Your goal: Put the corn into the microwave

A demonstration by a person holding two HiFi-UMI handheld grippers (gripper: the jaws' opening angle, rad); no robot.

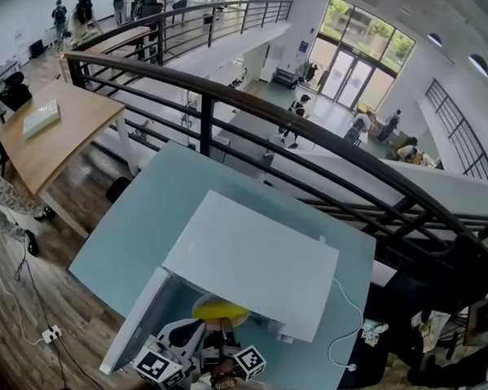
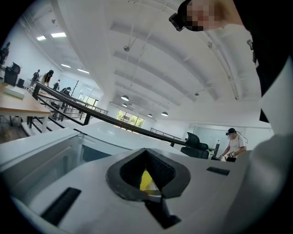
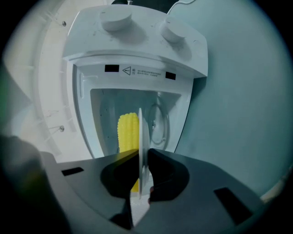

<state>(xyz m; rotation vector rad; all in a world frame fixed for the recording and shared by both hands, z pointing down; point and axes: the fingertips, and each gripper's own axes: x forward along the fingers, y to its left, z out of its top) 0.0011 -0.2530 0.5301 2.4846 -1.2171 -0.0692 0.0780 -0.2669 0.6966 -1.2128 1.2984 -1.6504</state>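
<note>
A white microwave [image 1: 257, 264] stands on a pale blue table [image 1: 145, 217] with its door [image 1: 135, 323] swung open to the left. The yellow corn [image 1: 220, 311] lies at the mouth of the cavity. In the right gripper view the corn [image 3: 128, 132] rests on a thin white plate [image 3: 140, 132] seen edge-on. My right gripper [image 3: 140, 157] is shut on that plate's rim, in front of the open cavity. The left gripper [image 2: 146, 153] sits just left of it. Its pads meet at the tips and a yellow sliver shows in the hollow behind them.
The microwave's white cord [image 1: 348, 318] runs down the table's right side to a plug. A dark metal railing [image 1: 313, 128] crosses behind the table, over a lower floor with people. A wooden desk [image 1: 51, 139] stands at the left. The control knobs [image 3: 174, 29] face my right gripper.
</note>
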